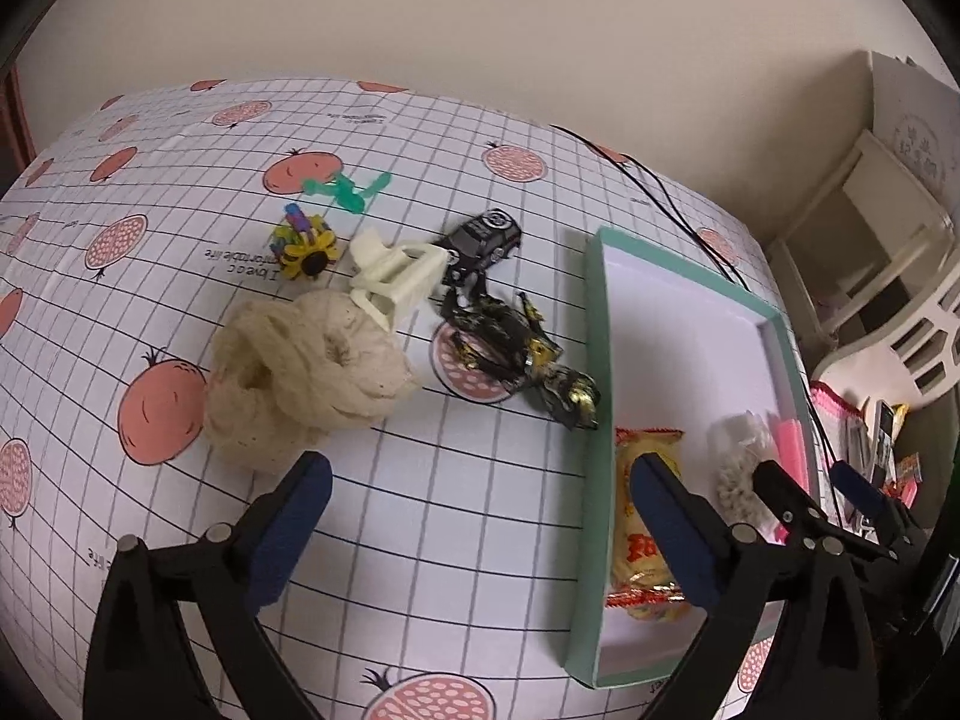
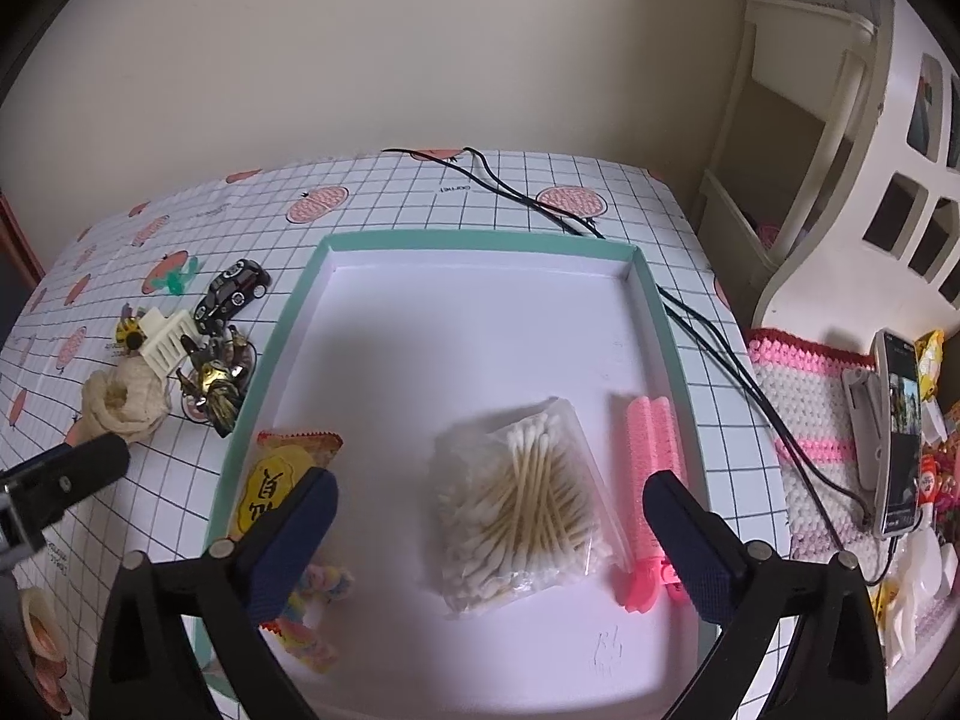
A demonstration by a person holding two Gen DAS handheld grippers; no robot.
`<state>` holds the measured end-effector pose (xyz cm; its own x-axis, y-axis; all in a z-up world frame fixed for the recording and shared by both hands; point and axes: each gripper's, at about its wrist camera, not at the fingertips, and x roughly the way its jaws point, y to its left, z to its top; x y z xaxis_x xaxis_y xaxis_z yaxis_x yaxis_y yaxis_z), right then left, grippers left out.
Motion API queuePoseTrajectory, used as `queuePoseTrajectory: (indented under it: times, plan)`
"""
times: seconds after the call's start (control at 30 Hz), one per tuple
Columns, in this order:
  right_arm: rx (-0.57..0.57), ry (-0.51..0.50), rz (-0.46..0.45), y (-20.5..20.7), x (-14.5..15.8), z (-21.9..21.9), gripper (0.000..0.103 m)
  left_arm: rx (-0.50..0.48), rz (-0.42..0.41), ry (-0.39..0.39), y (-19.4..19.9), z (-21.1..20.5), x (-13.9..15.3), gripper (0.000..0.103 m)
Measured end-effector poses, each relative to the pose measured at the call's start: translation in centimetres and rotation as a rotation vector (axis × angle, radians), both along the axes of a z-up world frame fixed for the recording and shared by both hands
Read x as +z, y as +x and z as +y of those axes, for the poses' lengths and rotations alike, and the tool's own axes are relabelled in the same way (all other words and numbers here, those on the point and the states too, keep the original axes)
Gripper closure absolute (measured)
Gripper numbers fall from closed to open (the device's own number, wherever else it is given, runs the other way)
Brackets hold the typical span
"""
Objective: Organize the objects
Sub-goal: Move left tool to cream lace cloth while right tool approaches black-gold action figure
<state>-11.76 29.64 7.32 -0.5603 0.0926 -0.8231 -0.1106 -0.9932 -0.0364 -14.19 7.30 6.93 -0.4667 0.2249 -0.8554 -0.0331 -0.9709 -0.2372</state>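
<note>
My left gripper (image 1: 480, 474) hangs open over bare tablecloth, nothing between its fingers. Beyond it lie a cream cloth bundle (image 1: 306, 372), a cream plastic comb (image 1: 396, 276), a black toy car (image 1: 483, 240), black-and-gold wrappers (image 1: 516, 348), a sunflower clip (image 1: 306, 249) and a green plastic piece (image 1: 345, 189). The teal-rimmed white tray (image 2: 480, 240) holds a yellow snack packet (image 2: 282, 468), a bag of cotton swabs (image 2: 522, 492) and a pink hair roller (image 2: 651, 432). My right gripper (image 2: 492, 489) stands open above the swab bag, its pads clear of it.
A black cable (image 2: 720, 348) runs along the tray's right side to a phone on a stand (image 2: 897, 438), which sits on a pink-and-white knitted mat (image 2: 804, 396). A white shelf unit (image 2: 810, 120) stands behind. A tape roll (image 2: 36, 618) lies at the near left.
</note>
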Motion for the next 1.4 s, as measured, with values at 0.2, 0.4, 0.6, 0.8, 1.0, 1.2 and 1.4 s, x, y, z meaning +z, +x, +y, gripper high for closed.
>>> queuePoseTrajectory:
  times: [0.2, 0.4, 0.6, 0.8, 1.0, 1.2, 1.4]
  plan:
    - [0.021, -0.001, 0.029, -0.9, 1.5, -0.7, 0.0, 0.055, 0.038, -0.031, -1.3, -1.6, 1.2, 0.003]
    - [0.047, -0.048, 0.047, -3.1, 3.1, -2.1, 0.0, 0.118, 0.047, -0.008, -3.3, -4.3, 1.7, 0.003]
    - [0.106, -0.065, 0.058, -5.4, 3.0, -4.4, 0.0, 0.168, 0.055, -0.042, -5.0, -7.6, 1.5, 0.003]
    - [0.185, -0.069, 0.08, -7.7, 3.5, -7.6, 0.004, 0.225, 0.042, -0.014, -6.2, -11.0, 0.8, 0.003]
    - [0.267, -0.069, 0.095, -8.4, 3.4, -10.7, 0.01, 0.2, 0.064, -0.024, -6.3, -11.4, 0.8, 0.003]
    - [0.346, -0.018, 0.041, -8.0, 0.9, -13.2, 0.024, 0.154, -0.014, 0.033, -6.2, -11.0, -0.7, 0.003]
    - [0.37, -0.013, -0.011, -8.1, -1.0, -14.4, 0.038, 0.158, -0.075, 0.024, -6.1, -11.1, -2.1, 0.003]
